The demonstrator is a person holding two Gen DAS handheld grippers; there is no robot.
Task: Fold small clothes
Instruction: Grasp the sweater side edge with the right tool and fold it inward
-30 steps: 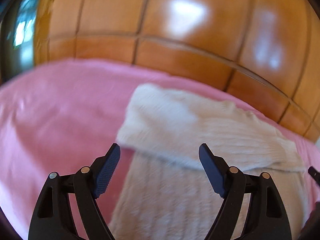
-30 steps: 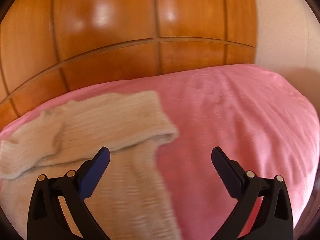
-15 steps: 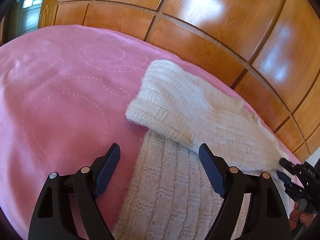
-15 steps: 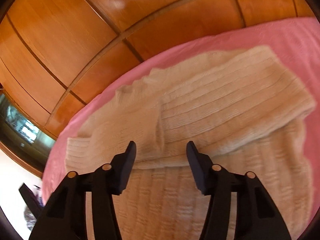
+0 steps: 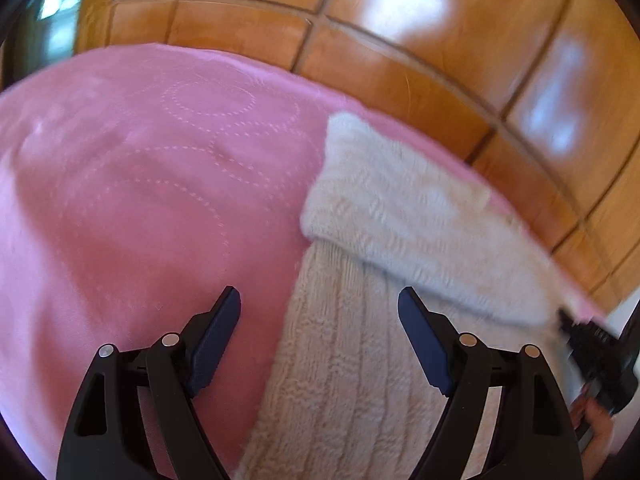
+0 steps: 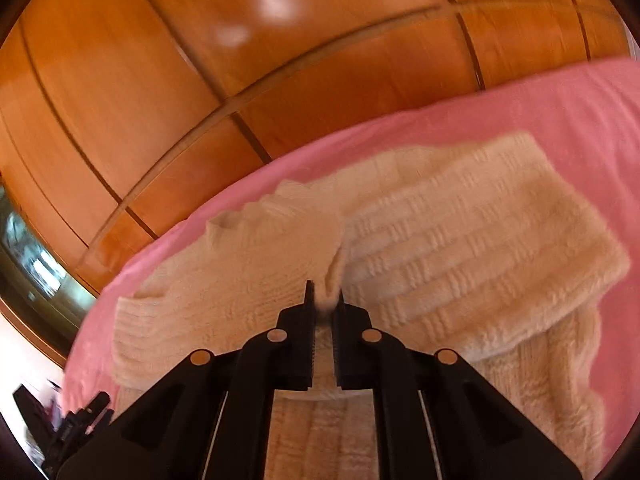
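A cream knitted sweater [image 6: 460, 240] lies on the pink bedspread [image 5: 140, 180], its upper part folded across the body. The right gripper [image 6: 324, 300] has just closed its fingers, pinching a ridge of knit at the fold. The left gripper [image 5: 320, 312] hangs wide open above the sweater's nine-o'clock edge, holding nothing.

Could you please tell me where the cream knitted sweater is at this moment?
The cream knitted sweater lies partly folded on the pink bedspread, near the wooden panelling; the right tongs have just closed on a pinch of its knit.
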